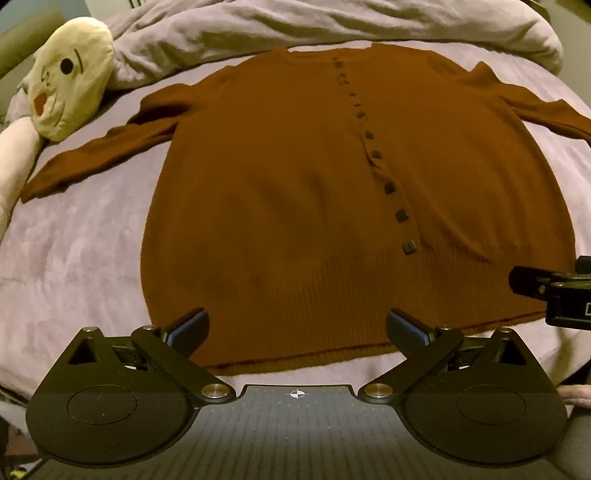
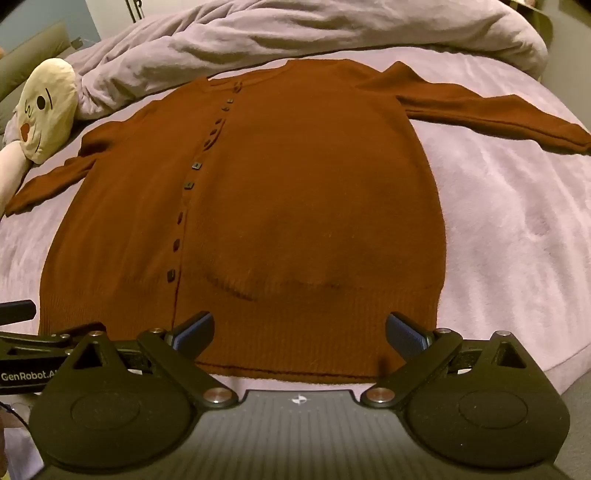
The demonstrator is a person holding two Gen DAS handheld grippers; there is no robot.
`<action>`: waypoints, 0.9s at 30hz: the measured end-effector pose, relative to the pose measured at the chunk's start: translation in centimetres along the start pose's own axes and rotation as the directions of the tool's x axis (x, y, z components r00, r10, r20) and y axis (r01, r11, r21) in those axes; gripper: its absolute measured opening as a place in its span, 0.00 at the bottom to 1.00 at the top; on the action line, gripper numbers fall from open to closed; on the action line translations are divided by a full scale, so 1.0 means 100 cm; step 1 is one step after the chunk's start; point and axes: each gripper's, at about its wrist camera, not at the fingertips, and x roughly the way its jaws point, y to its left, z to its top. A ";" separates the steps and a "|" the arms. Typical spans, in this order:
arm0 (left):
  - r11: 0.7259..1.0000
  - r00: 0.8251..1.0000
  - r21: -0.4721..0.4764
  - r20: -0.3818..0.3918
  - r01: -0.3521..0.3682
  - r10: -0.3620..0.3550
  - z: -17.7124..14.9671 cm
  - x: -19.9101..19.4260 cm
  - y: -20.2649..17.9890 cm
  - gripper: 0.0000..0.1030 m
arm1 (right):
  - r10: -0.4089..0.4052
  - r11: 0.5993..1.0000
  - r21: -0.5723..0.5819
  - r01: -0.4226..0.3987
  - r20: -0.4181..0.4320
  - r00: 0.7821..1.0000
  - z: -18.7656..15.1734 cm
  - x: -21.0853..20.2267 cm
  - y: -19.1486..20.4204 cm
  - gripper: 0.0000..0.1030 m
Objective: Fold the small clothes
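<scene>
Bedroom, dim and warm-lit; lilac bed [image 1: 85, 258] spread with a plush cover. Laid flat across its middle, a rust-brown knit cardigan [image 1: 295, 184], buttoned shut, front side up.

Soft and limp, likely light, fuzzy enough not to slip; no stiffness to carry a fold, so apt to sag and drag between two grip points. Thin single layers hard to pinch clean from the plush cover beneath. Best taken at the ribbed hem [image 1: 314, 295] corners or at the shoulder seams, two points at once. Square buttons [image 1: 400, 216] better left untouched.

Long axis from near edge of the bed toward the far edge: hem nearest, neckline farthest. Button row along that axis. Sleeves flung outward toward the left and right edges, left sleeve [image 1: 92, 158] angled back toward the near side.

Left tongs [image 1: 297, 330] wide open over the hem, empty. Right tongs [image 2: 299, 330] likewise spread wide, empty, above the hem's right part.

Bunched duvet [image 1: 332, 26] along the far edge; cream plush toy [image 1: 70, 81] at the far left corner.
</scene>
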 end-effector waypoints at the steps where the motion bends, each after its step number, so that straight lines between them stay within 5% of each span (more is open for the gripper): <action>1: 1.000 1.000 0.000 -0.001 0.001 -0.001 0.000 0.000 0.000 1.00 | 0.000 1.000 0.000 0.000 0.000 1.000 0.000 0.000 0.000 0.96; 27: 1.000 0.999 -0.030 -0.039 0.004 -0.006 0.000 0.006 -0.003 1.00 | -0.001 1.000 0.010 0.001 -0.010 1.000 -0.001 0.003 -0.003 0.96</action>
